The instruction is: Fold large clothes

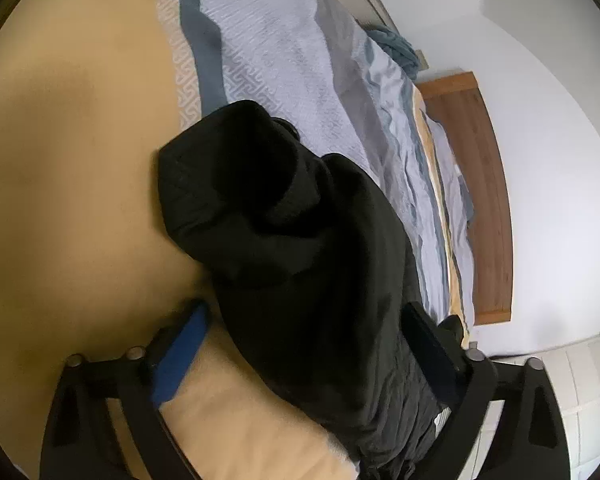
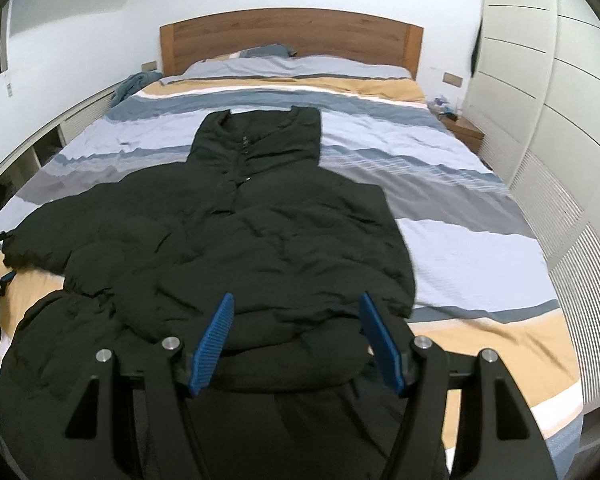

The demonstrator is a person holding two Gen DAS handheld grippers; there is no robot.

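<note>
A big black puffy coat (image 2: 236,240) lay spread out on the striped bed cover (image 2: 440,168), with its hood pointing toward the wooden headboard (image 2: 292,40). One sleeve lay out toward the left edge of the bed, and that is where the left claw (image 1: 300,344) was. Its two fingers stood far apart, with the sleeve end (image 1: 260,200) bunched up between them, but they did not look squeezed on it. So the coat was not pinched yet, as far as I could tell. The right claw (image 2: 296,336) hung just over the bottom edge of the coat, and its blue pads (image 2: 214,344) were wide apart with nothing in them. It looked like the job was at the sleeve step, near the start of the folding. Next, the left claw would likely need to pinch the sleeve tight and bring it across the coat's middle. The puffy cloth may slip or spring back, so a firm pinch would help.
</note>
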